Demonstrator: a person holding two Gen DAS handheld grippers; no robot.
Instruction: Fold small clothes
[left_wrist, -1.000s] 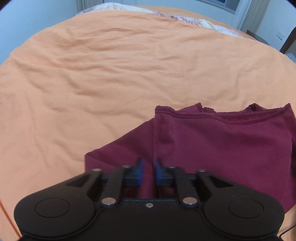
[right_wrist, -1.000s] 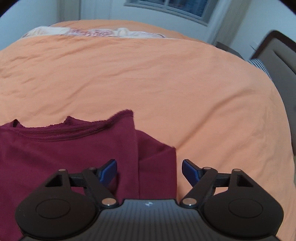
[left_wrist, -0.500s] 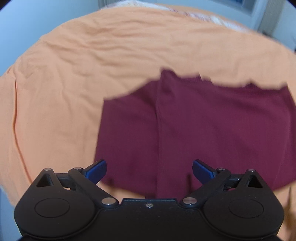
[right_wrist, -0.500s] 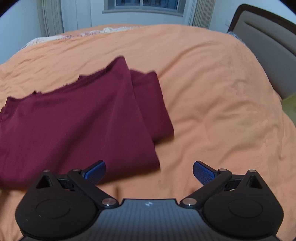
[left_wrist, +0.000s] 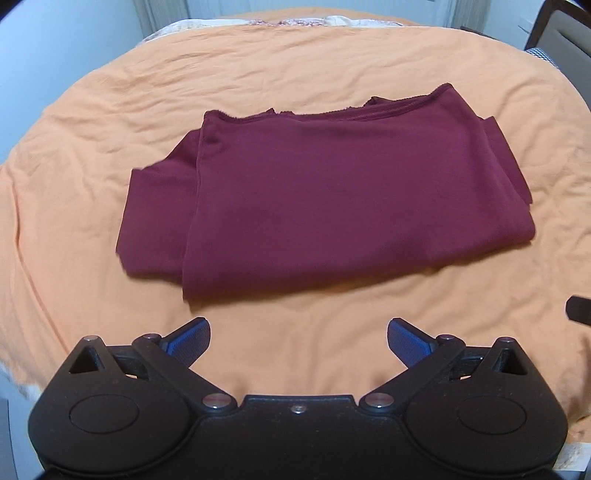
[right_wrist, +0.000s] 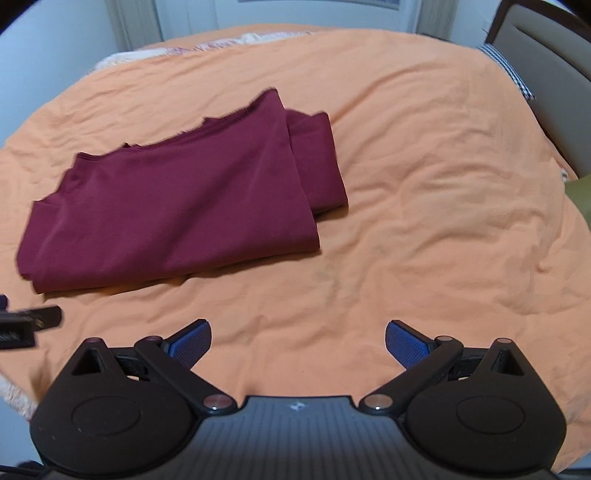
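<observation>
Orange bedspread (left_wrist: 332, 74); both hand-held grippers (left_wrist: 298, 338) (right_wrist: 297, 338) wide apart, empty.

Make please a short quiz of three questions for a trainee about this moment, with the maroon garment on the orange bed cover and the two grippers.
1. True or false: the left gripper holds the maroon garment.
2. On what does the garment lie?
A. a wooden table
B. the orange bed cover
C. a chair
3. Fill the gap: the blue fingers of the right gripper stand ____, with only bed cover between them.

Key
1. False. Its fingers are spread and the garment lies apart from them, farther up the bed.
2. B. It lies folded into a rough rectangle, with extra layers showing at both side edges.
3. Open.
</observation>
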